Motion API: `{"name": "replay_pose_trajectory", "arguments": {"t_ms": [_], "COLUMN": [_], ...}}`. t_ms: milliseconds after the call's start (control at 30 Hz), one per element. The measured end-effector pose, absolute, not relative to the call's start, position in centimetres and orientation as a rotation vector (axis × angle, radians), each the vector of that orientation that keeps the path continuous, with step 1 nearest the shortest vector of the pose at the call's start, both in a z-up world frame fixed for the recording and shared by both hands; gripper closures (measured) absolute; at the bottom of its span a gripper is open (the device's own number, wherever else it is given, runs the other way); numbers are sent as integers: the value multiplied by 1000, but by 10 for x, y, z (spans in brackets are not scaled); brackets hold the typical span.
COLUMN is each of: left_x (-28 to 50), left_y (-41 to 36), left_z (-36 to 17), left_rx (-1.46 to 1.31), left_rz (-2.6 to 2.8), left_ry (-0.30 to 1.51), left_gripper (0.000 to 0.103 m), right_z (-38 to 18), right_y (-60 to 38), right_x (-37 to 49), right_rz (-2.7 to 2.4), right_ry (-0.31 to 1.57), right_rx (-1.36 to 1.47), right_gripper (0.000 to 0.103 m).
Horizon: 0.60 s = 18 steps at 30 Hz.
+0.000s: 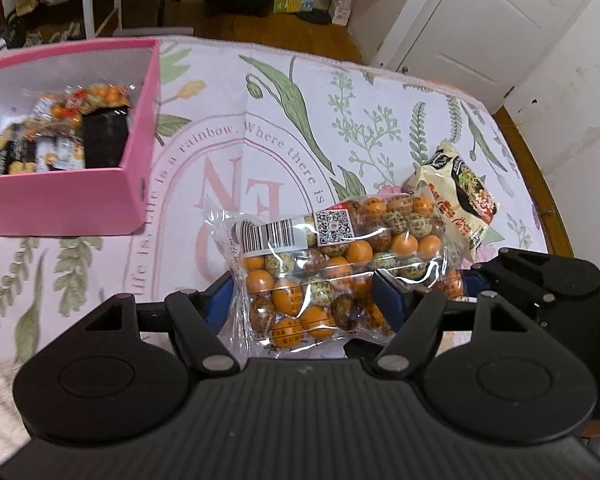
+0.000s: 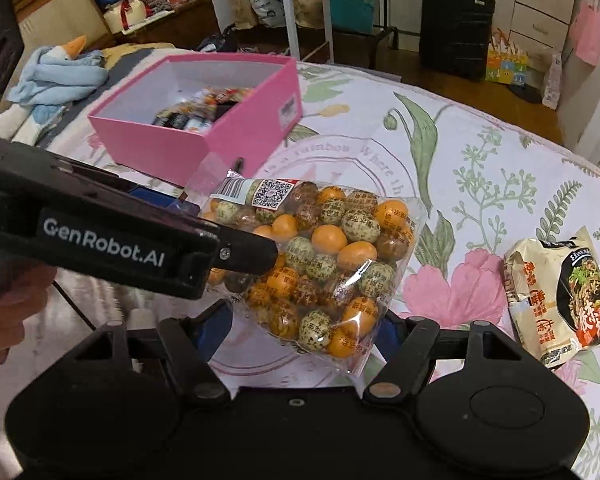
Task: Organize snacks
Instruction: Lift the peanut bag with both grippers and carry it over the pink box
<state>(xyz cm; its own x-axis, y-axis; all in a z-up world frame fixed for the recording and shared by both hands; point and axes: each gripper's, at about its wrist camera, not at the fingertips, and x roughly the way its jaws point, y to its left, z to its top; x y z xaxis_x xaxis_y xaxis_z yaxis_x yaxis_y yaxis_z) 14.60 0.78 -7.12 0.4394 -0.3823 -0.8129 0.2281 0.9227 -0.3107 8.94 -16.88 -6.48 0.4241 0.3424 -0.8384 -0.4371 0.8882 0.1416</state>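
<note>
While the clear bag of orange and speckled candy eggs (image 1: 328,268) sits up off the floral cloth (image 1: 284,120), the left gripper (image 1: 304,300) has it pinched between its blue pads, one pad pressing each side of the bag's lower half. So that claw is clenched on the bag, barcode and QR sticker facing up at the bag's 11 o'clock end.

Over to the right wrist view: the same bag of candy eggs (image 2: 320,256) hangs in front of the right gripper (image 2: 304,328), its bottom corner dipping between the two blue pads. Whether those fingers actually bite the plastic or merely flank it, I cannot tell; they stand fairly wide apart. The left gripper (image 2: 240,256) reaches in from 9 o'clock, its black finger with the GenRobot.AI label laid across the bag's left side.

At 11 o'clock in the right view stands the pink box (image 2: 244,136), lid off, with wrapped snacks already piled inside. In the left view the pink box (image 1: 76,196) sits at 10 o'clock, well apart from the bag.

At 3 o'clock in the right view, an instant noodle packet (image 2: 560,296) lies flat on the cloth, near the bag but not touching. A blue plush duck (image 2: 60,68) rests beyond the box.
</note>
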Motion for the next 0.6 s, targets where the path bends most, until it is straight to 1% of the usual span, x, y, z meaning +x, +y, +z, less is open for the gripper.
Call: {"name": "replay_pose_trajectory", "arguments": {"t_ms": [300, 600], "left_x": [133, 156], "left_y": [52, 116], "left_z": [-36, -4], "left_rx": [-175, -167], "left_rz": [-358, -308], "left_ry": [966, 854], "left_gripper": [31, 31], "right_z": [-31, -8], "right_y": [-131, -74], "right_x": [85, 127], "right_rz": [532, 598], "right_ry": [930, 845], "right_rx": [-159, -138], "right_gripper": [27, 27]}}
